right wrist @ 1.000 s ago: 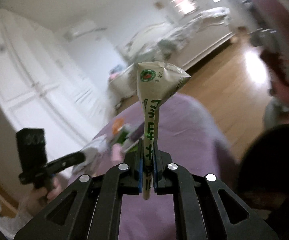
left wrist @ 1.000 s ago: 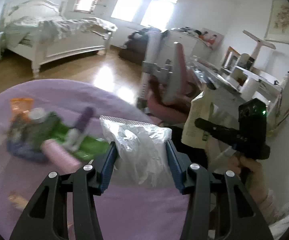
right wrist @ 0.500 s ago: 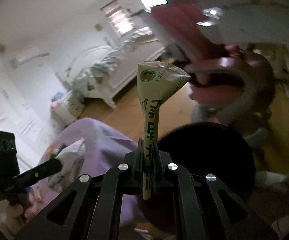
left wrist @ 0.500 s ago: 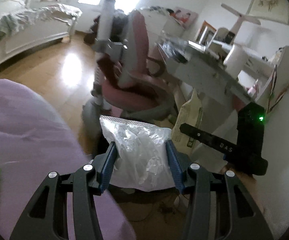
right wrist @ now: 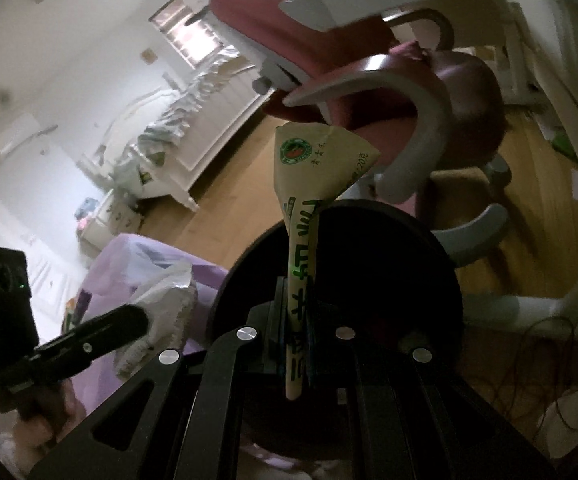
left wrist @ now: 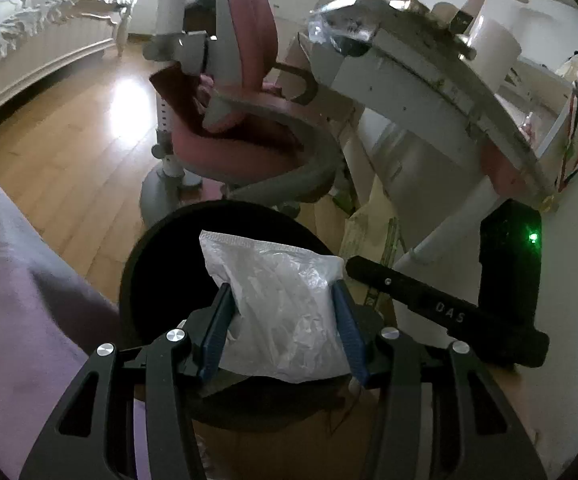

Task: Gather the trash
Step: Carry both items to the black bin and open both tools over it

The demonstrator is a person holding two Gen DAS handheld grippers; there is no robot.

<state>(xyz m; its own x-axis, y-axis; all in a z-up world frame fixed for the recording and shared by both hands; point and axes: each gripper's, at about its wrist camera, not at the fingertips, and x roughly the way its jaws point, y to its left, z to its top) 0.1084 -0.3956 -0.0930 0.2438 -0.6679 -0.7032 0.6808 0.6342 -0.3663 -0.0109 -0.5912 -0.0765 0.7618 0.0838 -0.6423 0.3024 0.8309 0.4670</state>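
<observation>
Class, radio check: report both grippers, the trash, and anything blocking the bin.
Left gripper shut on white plastic bag. Right gripper shut on paper wrapper. Both over black bin. Nothing blocking.

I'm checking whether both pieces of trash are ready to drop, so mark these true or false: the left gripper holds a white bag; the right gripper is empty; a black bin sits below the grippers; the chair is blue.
1. The left gripper holds a white bag. True.
2. The right gripper is empty. False: it is shut on a paper packet with green print.
3. A black bin sits below the grippers. True.
4. The chair is blue. False: it is pink with grey arms.
</observation>
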